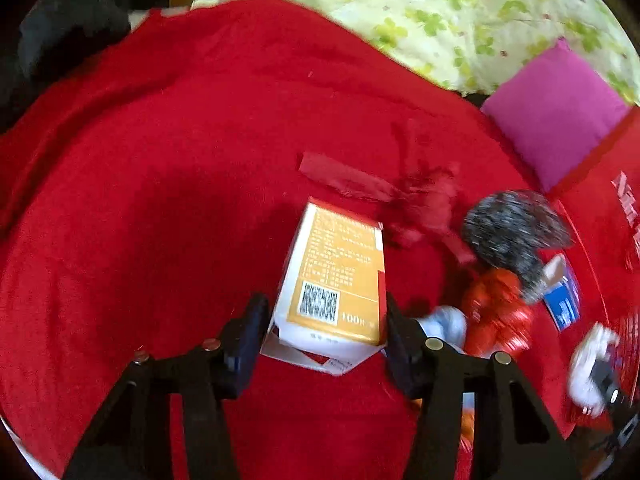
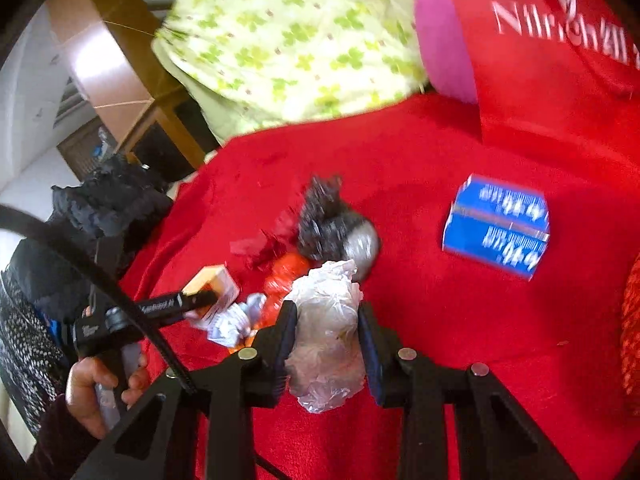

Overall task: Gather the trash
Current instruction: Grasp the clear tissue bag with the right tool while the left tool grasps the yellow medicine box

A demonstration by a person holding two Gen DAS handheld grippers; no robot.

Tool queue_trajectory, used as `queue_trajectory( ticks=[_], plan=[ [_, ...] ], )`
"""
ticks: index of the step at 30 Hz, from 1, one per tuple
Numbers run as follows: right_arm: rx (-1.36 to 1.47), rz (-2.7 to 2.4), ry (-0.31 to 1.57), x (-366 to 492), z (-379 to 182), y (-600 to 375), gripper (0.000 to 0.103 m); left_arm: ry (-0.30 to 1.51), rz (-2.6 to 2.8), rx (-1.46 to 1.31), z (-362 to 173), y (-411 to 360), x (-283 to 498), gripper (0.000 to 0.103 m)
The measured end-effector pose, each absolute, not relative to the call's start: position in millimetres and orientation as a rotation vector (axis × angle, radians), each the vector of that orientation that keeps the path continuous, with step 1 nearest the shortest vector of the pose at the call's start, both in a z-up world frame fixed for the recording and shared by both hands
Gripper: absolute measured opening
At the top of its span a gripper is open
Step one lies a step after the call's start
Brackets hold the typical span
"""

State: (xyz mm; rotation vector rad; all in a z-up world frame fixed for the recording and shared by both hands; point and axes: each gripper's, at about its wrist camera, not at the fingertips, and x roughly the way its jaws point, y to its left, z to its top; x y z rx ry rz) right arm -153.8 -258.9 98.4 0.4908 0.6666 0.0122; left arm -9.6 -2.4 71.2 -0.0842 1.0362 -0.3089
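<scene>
An orange and white carton (image 1: 336, 280) stands on the red blanket (image 1: 160, 160) between the fingers of my left gripper (image 1: 325, 330), whose pads press on both of its sides. The right wrist view shows that same carton (image 2: 218, 276) held in the left gripper (image 2: 208, 294). My right gripper (image 2: 326, 336) is shut on a crumpled clear plastic wrapper (image 2: 326, 320), raised a little over the blanket. Loose trash lies close by: a red foil wrapper (image 1: 496, 312), a grey fuzzy clump (image 1: 516, 232), red paper scraps (image 1: 348, 178), crumpled white paper (image 1: 444, 322) and a blue box (image 2: 496, 224).
A green floral quilt (image 1: 460, 12) and a magenta pillow (image 1: 556, 112) lie at the blanket's far edge. A red bag with white lettering (image 2: 560, 40) stands at the right. A dark jacket (image 2: 100, 208) is at the left, where a person's hand (image 2: 96, 384) holds the left gripper's handle.
</scene>
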Motion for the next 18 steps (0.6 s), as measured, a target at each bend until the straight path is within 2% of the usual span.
queue_trajectory(
  ticks=[10, 18],
  plan=[
    [0.431, -0.006, 0.534, -195.1, 128.2, -258.1, 0.033, 0.960, -0.354, -0.099, 107.1, 8.2, -81.5, 0.056],
    [0.487, -0.003, 0.472, -238.1, 137.4, -263.6, 0.033, 0.831, -0.410, -0.013, 143.6, -26.3, -144.9, 0.056]
  ],
)
